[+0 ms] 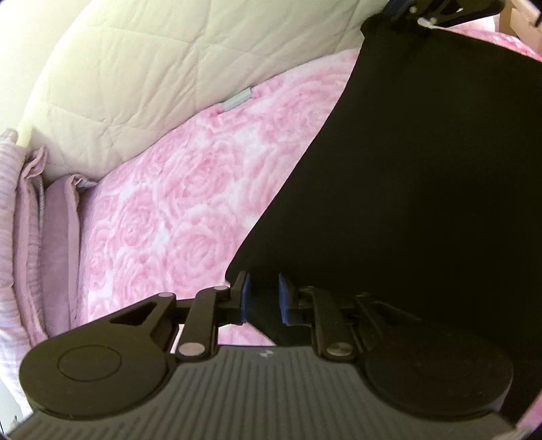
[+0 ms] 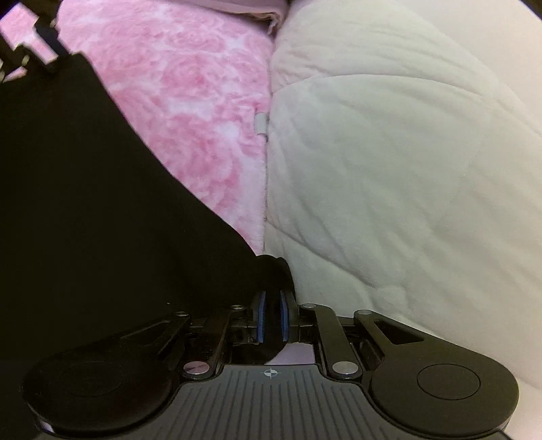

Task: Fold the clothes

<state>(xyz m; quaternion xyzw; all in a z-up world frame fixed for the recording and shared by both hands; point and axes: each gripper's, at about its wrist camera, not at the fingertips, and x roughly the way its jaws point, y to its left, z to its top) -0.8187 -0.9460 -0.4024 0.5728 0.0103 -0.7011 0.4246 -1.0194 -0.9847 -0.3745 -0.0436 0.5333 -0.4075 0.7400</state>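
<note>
A black garment [image 1: 423, 176] is stretched taut in the air above the pink rose-patterned bedspread [image 1: 176, 210]. My left gripper [image 1: 263, 298] is shut on one corner of it, cloth between the blue pads. My right gripper [image 2: 272, 314] is shut on the opposite corner of the black garment [image 2: 84, 203]. Each gripper shows in the other's view: the right one at top right of the left wrist view [image 1: 420, 13], the left one at top left of the right wrist view [image 2: 30, 50]. The garment hides what lies under it.
A cream quilted duvet [image 1: 135, 67] is bunched along the bedspread's edge, also in the right wrist view [image 2: 389, 152]. Mauve ruffled pillows [image 1: 40, 237] stand at the left. A small white tag [image 1: 237, 100] lies at the duvet's edge.
</note>
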